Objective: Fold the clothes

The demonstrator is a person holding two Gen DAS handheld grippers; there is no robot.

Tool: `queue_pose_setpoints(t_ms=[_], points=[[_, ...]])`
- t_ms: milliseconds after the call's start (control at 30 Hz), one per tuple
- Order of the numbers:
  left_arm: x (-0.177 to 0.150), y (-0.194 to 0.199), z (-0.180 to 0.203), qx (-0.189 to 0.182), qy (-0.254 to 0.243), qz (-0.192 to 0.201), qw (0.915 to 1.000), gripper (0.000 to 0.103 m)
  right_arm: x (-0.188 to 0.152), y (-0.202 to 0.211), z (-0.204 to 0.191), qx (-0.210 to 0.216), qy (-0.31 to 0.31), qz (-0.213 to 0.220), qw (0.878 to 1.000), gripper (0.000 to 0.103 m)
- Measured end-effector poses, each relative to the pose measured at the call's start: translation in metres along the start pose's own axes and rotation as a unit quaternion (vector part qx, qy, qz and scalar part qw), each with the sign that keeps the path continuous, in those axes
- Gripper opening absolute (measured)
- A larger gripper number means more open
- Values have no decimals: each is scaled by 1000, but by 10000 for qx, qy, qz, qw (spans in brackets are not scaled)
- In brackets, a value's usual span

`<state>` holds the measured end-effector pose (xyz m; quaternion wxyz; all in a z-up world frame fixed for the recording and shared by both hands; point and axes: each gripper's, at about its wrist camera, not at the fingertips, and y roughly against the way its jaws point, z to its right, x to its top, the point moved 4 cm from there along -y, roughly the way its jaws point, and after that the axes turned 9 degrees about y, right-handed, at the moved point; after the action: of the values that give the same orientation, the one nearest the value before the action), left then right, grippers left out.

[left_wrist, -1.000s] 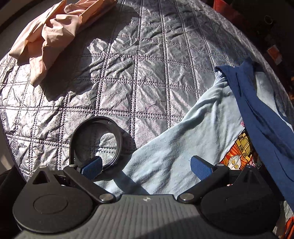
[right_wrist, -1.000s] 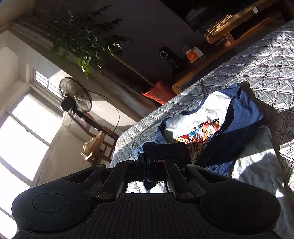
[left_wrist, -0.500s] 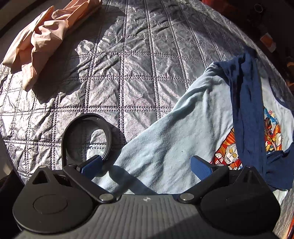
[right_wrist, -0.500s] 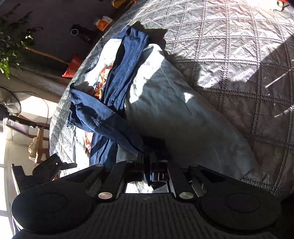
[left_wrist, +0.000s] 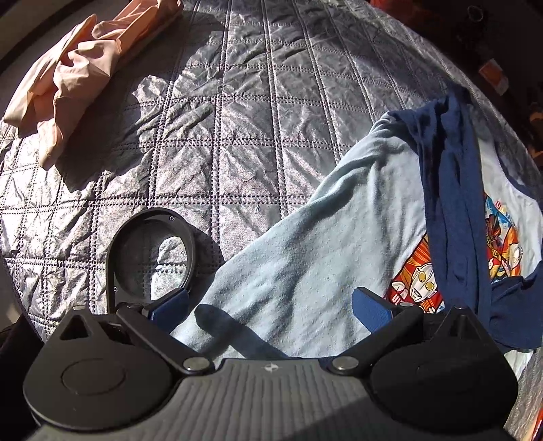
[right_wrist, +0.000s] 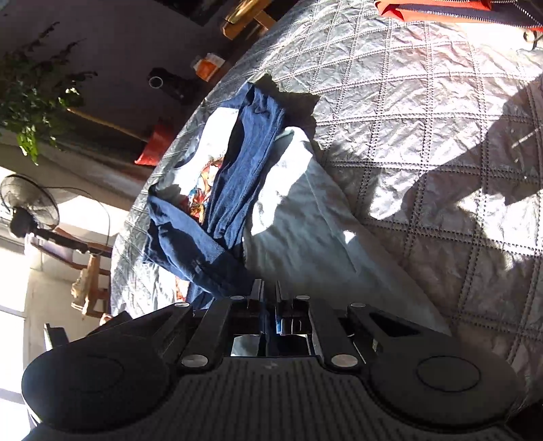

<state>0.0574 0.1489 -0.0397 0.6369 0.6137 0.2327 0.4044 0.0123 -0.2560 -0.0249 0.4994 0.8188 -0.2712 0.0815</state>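
A light blue T-shirt [left_wrist: 305, 257] with navy sleeves and a cartoon print [left_wrist: 417, 285] lies on the grey quilted cover [left_wrist: 237, 135]. My left gripper [left_wrist: 269, 305] hangs over the shirt's pale body, pointing steeply down. It is open wide, with nothing between its blue pads [left_wrist: 370, 305]. A navy sleeve [right_wrist: 190, 244] is folded across the shirt [right_wrist: 298, 217]. The sleeve's end lies right at the fingertips of my right gripper [right_wrist: 269, 288]. That gripper's jaws are opening, with a narrow gap showing and no cloth clearly pinched.
A crumpled peach garment [left_wrist: 78, 78] lies at the cover's far left. A red-orange item [right_wrist: 441, 8] sits at the far edge. Beyond the bed stand a fan [right_wrist: 27, 207], a wooden chair [right_wrist: 91, 271], a plant [right_wrist: 34, 91] and a red cushion [right_wrist: 156, 142].
The right gripper swung from facing the room down toward the bed, bringing the navy sleeve across the shirt. Its jaws then parted slightly. The left gripper stayed open over the shirt.
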Motion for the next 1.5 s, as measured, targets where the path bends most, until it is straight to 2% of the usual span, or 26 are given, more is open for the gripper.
queue_pose_setpoints(t_ms=[33,67,133,167,200,233,267,333,400,500,567,633,700,733,767,833,933,1033,1067,1133,1167,1267,1333,1433,1500], points=[[-2,0,2,-3,-22,-10,10000,102,4,-4,3,-809,674,14,9944,18],[-3,0,3,-5,-48,-14,10000,102,6,-4,4,-1269,1168,121,9849,18],[-5,0,5,4,-92,0,10000,102,9,5,0,-1046,1299,323,9855,18],[-5,-1,6,14,-94,0,10000,102,4,5,-6,-850,1379,218,9866,26],[-5,-1,6,25,-80,-8,10000,102,-1,4,-12,-653,1458,113,9871,38],[-5,-2,5,32,-61,-18,10000,102,-6,4,-18,-456,1536,9,9871,66],[-5,-2,5,35,-37,-29,10000,102,-11,4,-24,-259,1614,-96,9865,73],[-7,-3,7,36,-71,-32,10000,102,-27,1,-36,-113,1774,-241,9838,66],[-11,-4,10,35,-129,-29,9999,102,-40,-1,-45,50,1798,-345,9831,67],[-16,-6,15,32,-179,-54,9998,102,-43,-4,-46,214,1667,-387,9850,68],[-19,-7,17,28,-203,-60,9998,102,-45,-6,-47,323,1580,-414,9860,61],[-20,-7,18,28,-221,-42,9997,102,-48,-6,-52,336,1756,-438,9829,60],[-21,-8,19,30,-225,-29,9997,102,-50,-6,-57,349,1931,-461,9795,40],[-21,-8,19,31,-214,-38,9998,102,-52,-6,-59,355,2018,-472,9776,9],[-21,-9,19,31,-214,-47,9998,102,-51,-6,-60,383,2050,-491,9768,3],[-22,-9,20,27,-233,-58,9997,102,-51,-6,-62,439,2114,-528,9750,2],[-24,-11,21,19,-286,-66,9996,102,-36,7,-59,532,1875,-225,9806,2],[-24,-11,22,21,-308,-68,9995,102,-17,6,-35,-364,1932,-28,9805,5],[-24,-10,21,15,-316,-64,9995,102,-10,5,-27,-663,1948,38,9786,14],[-25,-8,20,5,-340,-56,9994,102,-6,-3,-13,-1533,2356,48,9597,20],[-25,-8,20,2,-352,-58,9994,102,-1,-1,-5,-1514,2112,102,9656,20],[-24,-10,22,10,-353,-67,9994,102,5,13,-8,-1605,2255,568,9592,23],[-23,-12,23,17,-338,-70,9994,102,1,16,-29,-1373,2888,638,9453,23],[-23,-12,25,12,-359,-75,9993,102,-19,4,-72,-623,3795,65,9231,31],[-23,-12,26,6,-377,-78,9993,102,-40,-10,-94,-658,4523,-278,8890,30]])
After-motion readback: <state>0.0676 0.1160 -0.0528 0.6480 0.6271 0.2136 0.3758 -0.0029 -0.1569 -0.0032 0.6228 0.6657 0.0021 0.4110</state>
